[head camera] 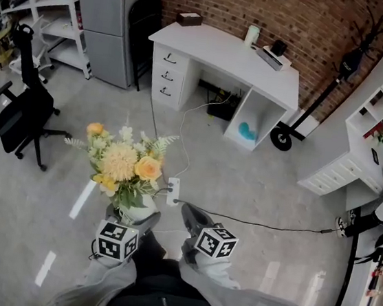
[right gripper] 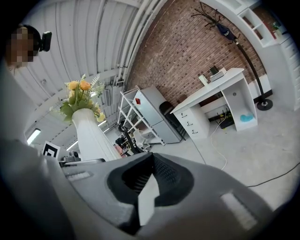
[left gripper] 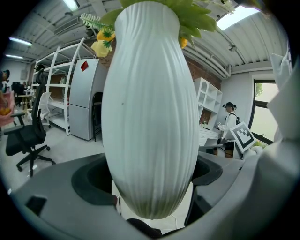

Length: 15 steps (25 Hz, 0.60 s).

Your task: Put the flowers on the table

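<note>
A bunch of yellow, orange and white flowers (head camera: pixel 124 165) stands in a ribbed white vase (head camera: pixel 137 211). My left gripper (head camera: pixel 134 222) is shut on the vase and holds it upright above the floor. In the left gripper view the vase (left gripper: pixel 150 122) fills the space between the jaws of the left gripper (left gripper: pixel 152 187). My right gripper (head camera: pixel 190 217) is beside it on the right, shut, with nothing in it. The right gripper view shows the right gripper (right gripper: pixel 147 187) with its jaws together and the vase (right gripper: pixel 91 136) to its left. The white desk (head camera: pixel 224 52) stands far ahead against the brick wall.
A black office chair (head camera: pixel 23 114) is at the left. A power strip (head camera: pixel 173 189) and a cable lie on the floor just ahead. A grey cabinet (head camera: pixel 114 21) stands left of the desk, white shelves (head camera: pixel 382 124) at the right. A person (left gripper: pixel 229 119) stands by the shelves.
</note>
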Tool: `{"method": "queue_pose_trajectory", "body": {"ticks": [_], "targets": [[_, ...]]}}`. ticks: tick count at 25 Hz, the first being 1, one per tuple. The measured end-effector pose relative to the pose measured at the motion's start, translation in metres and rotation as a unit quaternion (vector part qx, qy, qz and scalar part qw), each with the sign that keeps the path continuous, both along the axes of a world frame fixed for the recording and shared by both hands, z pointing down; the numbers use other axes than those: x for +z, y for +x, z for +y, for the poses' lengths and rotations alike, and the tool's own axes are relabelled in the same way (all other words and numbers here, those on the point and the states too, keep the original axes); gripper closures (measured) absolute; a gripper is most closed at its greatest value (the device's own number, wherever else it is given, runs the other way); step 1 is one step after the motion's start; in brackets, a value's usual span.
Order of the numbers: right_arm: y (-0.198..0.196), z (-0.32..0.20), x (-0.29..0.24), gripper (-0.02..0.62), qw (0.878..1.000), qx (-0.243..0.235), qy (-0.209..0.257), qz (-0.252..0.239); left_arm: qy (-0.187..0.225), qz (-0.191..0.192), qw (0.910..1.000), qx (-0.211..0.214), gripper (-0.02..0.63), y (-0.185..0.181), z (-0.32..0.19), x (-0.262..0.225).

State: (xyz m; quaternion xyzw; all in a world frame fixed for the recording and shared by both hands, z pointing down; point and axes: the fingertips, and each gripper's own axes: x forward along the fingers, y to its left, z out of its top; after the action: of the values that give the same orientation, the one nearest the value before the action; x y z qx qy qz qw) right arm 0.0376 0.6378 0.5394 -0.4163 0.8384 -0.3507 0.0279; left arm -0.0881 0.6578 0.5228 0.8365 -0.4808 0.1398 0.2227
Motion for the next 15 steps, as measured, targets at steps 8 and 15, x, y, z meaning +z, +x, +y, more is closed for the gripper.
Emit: {"method": "queue_pose_trajectory", "body": {"ticks": [8, 15], "targets": [[-0.005, -0.01, 0.005, 0.595, 1.0, -0.003, -0.005, -0.013, 0.0, -0.007, 1.0, -0.002, 0.135, -0.007, -0.01, 0.0], [-0.01, -0.041, 0.006, 0.595, 1.0, -0.013, -0.006, -0.006, -0.007, -0.003, 0.9999, -0.006, 0.135, -0.01, -0.036, 0.007]]}}
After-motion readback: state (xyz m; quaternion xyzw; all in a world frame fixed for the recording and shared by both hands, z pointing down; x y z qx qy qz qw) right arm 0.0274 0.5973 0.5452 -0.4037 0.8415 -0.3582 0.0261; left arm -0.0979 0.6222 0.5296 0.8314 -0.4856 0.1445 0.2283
